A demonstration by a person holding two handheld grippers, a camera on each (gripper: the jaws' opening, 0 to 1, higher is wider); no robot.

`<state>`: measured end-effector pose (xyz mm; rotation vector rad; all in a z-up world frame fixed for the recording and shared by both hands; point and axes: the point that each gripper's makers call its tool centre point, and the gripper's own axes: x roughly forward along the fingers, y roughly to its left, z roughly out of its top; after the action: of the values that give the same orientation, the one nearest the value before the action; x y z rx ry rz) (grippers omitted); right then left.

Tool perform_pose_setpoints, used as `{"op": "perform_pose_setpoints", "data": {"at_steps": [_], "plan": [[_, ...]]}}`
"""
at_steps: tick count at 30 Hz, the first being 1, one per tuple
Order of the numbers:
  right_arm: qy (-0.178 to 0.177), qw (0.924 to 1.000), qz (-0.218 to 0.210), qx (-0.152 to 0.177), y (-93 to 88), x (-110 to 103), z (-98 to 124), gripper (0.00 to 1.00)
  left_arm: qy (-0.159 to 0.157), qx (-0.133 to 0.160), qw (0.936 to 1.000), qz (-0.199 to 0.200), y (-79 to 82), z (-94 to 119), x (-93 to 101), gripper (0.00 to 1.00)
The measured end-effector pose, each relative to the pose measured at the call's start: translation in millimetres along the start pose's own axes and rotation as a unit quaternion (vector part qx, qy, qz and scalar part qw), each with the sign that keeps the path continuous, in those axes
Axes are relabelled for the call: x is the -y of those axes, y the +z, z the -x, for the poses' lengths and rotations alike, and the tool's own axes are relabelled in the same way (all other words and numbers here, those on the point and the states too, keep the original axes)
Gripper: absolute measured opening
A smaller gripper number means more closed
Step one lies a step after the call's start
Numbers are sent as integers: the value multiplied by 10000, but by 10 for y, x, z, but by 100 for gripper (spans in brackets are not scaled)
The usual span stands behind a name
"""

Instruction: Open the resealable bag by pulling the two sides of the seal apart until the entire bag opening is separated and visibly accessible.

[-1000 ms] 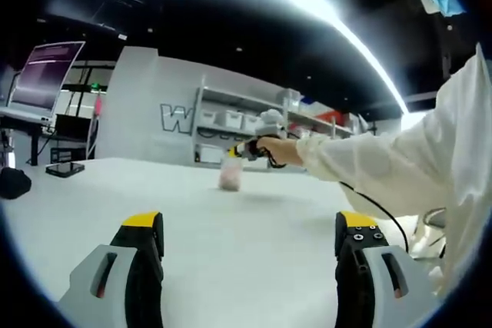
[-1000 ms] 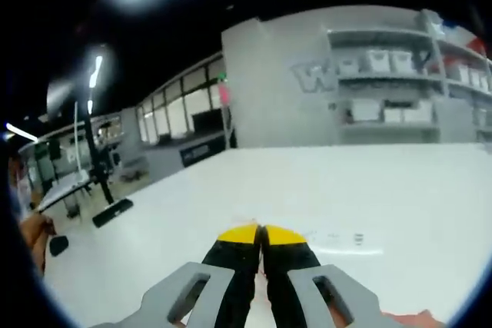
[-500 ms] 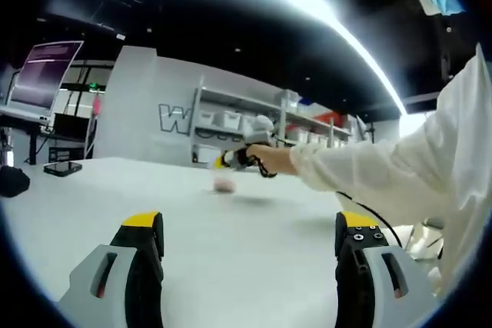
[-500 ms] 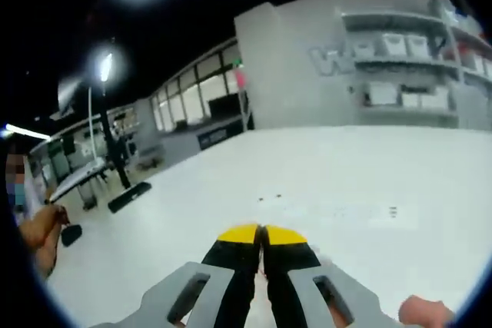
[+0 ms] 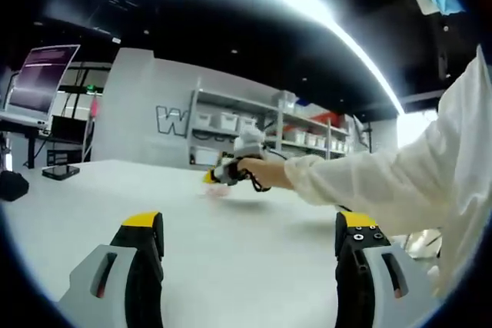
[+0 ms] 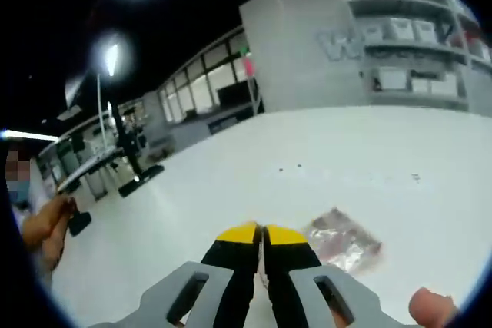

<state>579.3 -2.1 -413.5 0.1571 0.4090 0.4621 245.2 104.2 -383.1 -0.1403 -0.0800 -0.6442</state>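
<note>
The resealable bag point(image 6: 343, 240), clear with pinkish contents, lies flat on the white table point(image 6: 384, 167) just right of my right gripper point(image 6: 261, 230). That gripper's yellow-tipped jaws are shut, and the bag's near edge seems to run in under them. In the left gripper view the right gripper point(image 5: 211, 177) is far out over the table point(image 5: 246, 243), held by a hand in a white sleeve point(image 5: 369, 182), with the bag point(image 5: 216, 190) a pink blur under its tip. My left gripper point(image 5: 250, 224) stands open low over the near table, with nothing between its jaws.
A monitor point(image 5: 42, 74) and dark objects point(image 5: 60, 172) sit at the table's far left. Shelves with bins point(image 5: 231, 122) line the grey wall behind. In the right gripper view a person's hand point(image 6: 48, 219) and a black object point(image 6: 138, 180) are at the left.
The right gripper has carried the bag leftward and down. The bag, hanging upright a second ago, now lies flat on the table. The left gripper has stayed put.
</note>
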Motion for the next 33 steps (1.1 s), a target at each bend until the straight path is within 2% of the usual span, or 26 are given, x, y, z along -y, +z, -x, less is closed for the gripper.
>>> {"op": "perform_pose_setpoints", "data": {"at_steps": [3, 6, 13, 17, 21, 24, 28, 33], "plan": [[-108, 9994, 211, 255, 60, -10, 12, 15, 18, 16, 10000, 2, 14, 21, -9, 91], [9, 9993, 197, 307, 127, -85, 34, 14, 56, 28, 10000, 13, 20, 43, -31, 91], [104, 9974, 231, 676, 363, -147, 131, 18, 24, 68, 10000, 5, 42, 31, -14, 91], [21, 9965, 277, 787, 413, -117, 148, 20, 8, 41, 10000, 11, 19, 37, -4, 91], [-225, 9939, 407, 1000, 456, -30, 146, 29, 10, 33, 10000, 1, 16, 43, -6, 91], [-260, 9931, 480, 1042, 433, -7, 127, 25, 27, 37, 10000, 4, 19, 51, -22, 91], [-226, 9919, 536, 1133, 423, -28, 128, 26, 69, 48, 10000, 3, 21, 60, -50, 91], [-257, 9861, 692, 1486, 518, -33, 181, 46, 47, 33, 10000, 10, 7, 53, -38, 91]]}}
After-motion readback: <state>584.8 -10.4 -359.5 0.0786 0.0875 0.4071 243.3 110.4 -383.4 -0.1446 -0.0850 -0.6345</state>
